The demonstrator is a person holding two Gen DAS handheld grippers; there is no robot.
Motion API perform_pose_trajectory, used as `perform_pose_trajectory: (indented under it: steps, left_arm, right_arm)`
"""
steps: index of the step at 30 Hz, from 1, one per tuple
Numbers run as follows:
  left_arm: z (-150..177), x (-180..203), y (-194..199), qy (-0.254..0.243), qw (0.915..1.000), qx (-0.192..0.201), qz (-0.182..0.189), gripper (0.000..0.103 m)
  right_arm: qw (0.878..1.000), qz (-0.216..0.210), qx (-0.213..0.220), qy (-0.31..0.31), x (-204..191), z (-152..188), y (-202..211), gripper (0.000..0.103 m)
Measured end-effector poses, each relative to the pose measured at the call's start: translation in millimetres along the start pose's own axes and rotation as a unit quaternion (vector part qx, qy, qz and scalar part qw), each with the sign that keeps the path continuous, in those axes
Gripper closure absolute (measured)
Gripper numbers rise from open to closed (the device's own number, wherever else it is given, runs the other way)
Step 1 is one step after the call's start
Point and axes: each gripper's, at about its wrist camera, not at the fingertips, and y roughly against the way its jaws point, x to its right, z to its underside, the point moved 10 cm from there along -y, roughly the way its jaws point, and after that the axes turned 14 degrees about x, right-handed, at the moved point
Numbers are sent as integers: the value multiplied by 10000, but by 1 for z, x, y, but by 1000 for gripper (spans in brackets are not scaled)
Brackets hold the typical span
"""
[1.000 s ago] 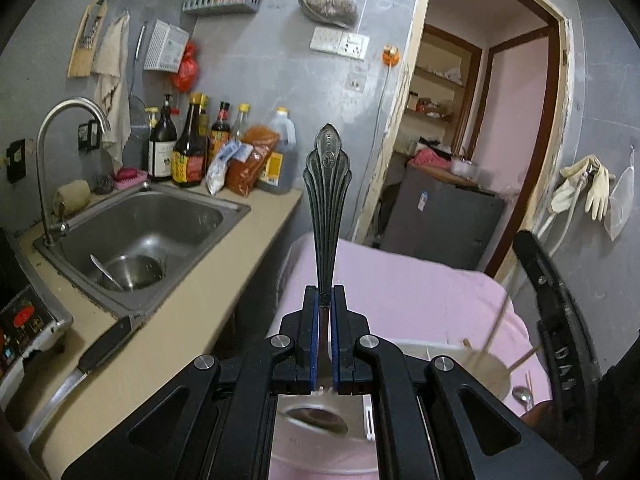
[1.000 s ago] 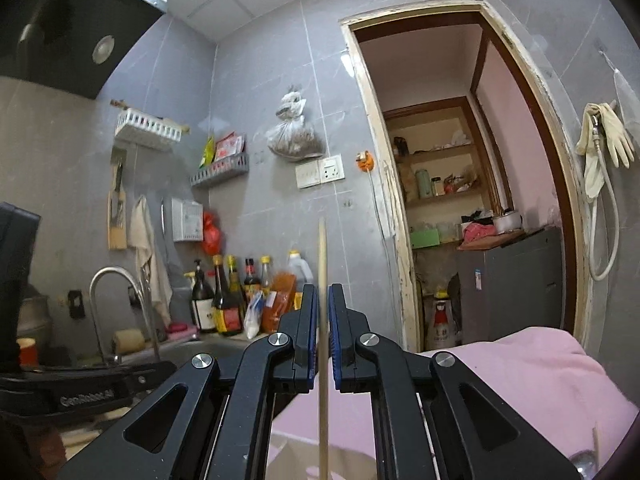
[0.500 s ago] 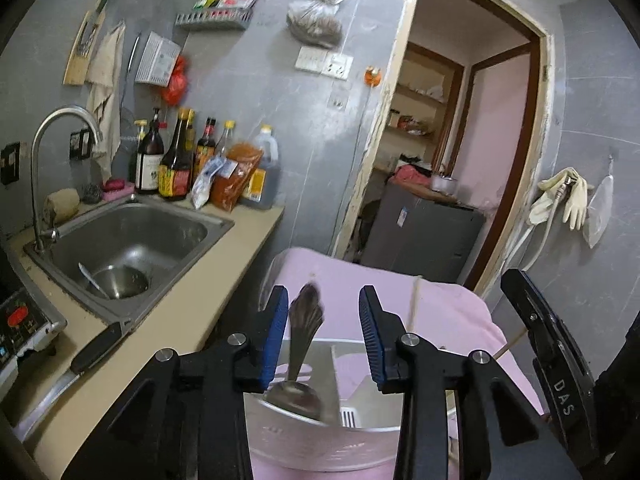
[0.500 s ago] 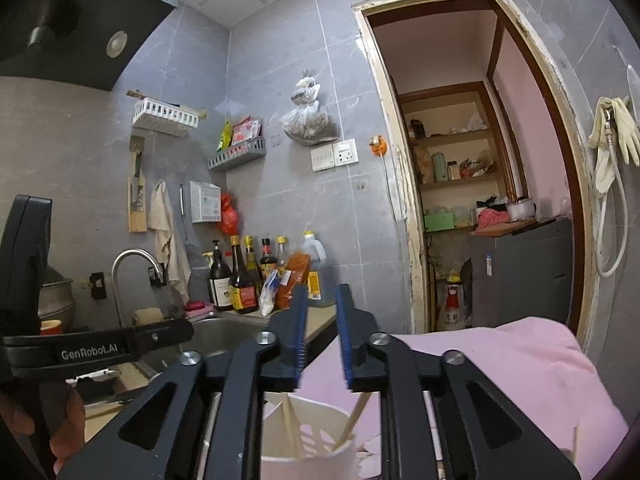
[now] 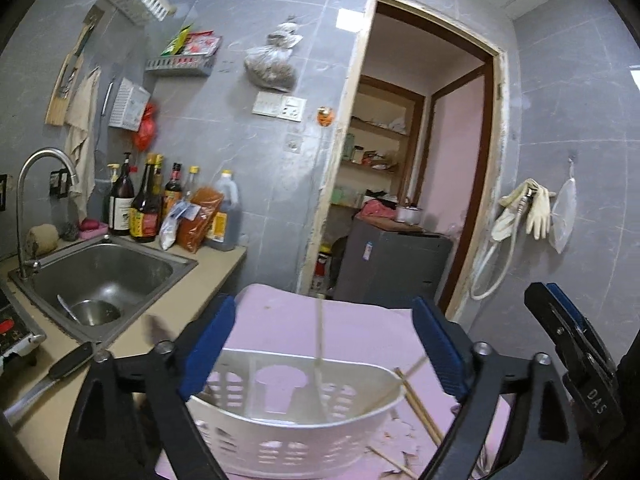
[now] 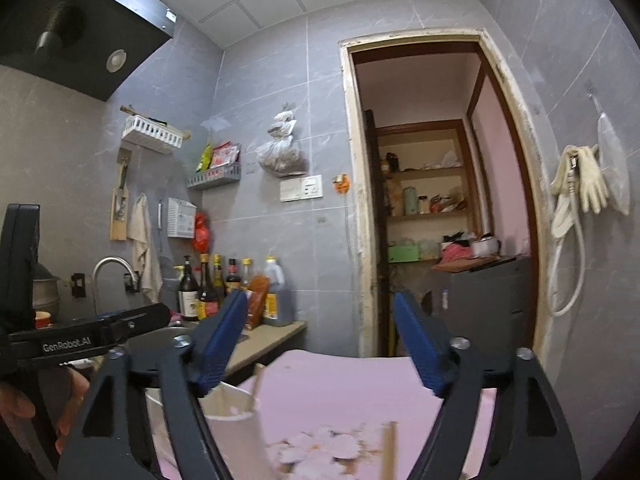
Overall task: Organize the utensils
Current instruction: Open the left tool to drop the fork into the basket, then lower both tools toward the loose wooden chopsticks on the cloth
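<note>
A white slotted utensil basket stands on the pink cloth, just below and ahead of my left gripper. Its jaws are opening wide and nothing is between the pads. One chopstick stands upright in the basket. The spoon is out of sight. Two loose chopsticks lie on the cloth at the basket's right. In the right wrist view my right gripper is also opening with nothing between its pads. Below it to the left is the basket, with a chopstick sticking out.
A steel sink with a tap is set in the counter on the left. Sauce bottles stand behind it, and a knife lies on the counter's near edge. A doorway opens behind the table. A person's hand holds the left gripper.
The left gripper opened and let go of the spoon, which dropped toward the basket. The right gripper opened and released its chopstick into the basket. Both grippers drew back.
</note>
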Motion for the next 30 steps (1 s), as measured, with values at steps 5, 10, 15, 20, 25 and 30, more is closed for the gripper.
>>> perform_pose_trajectory:
  steps: [5, 10, 15, 20, 25, 30]
  left_arm:
    - [11, 27, 4, -125, 9997, -9, 222, 6]
    - [32, 54, 7, -291, 9983, -241, 448, 6]
    - [61, 75, 10, -457, 9957, -556, 583, 6]
    - [96, 87, 11, -498, 9913, -1055, 612, 6]
    - [133, 92, 10, -502, 9827, -1685, 582, 6]
    - [169, 98, 6, -390, 9673, -2411, 681, 7]
  right_arm:
    - [9997, 181, -76, 138, 23, -1, 22, 12]
    - [9992, 336, -152, 147, 46, 3, 40, 0]
    - [9979, 497, -369, 196, 69, 16, 56, 0]
    - [9951, 634, -727, 228, 89, 36, 67, 0]
    - [9891, 692, -1276, 256, 104, 61, 71, 0]
    - [9733, 826, -2112, 366, 121, 95, 71, 0]
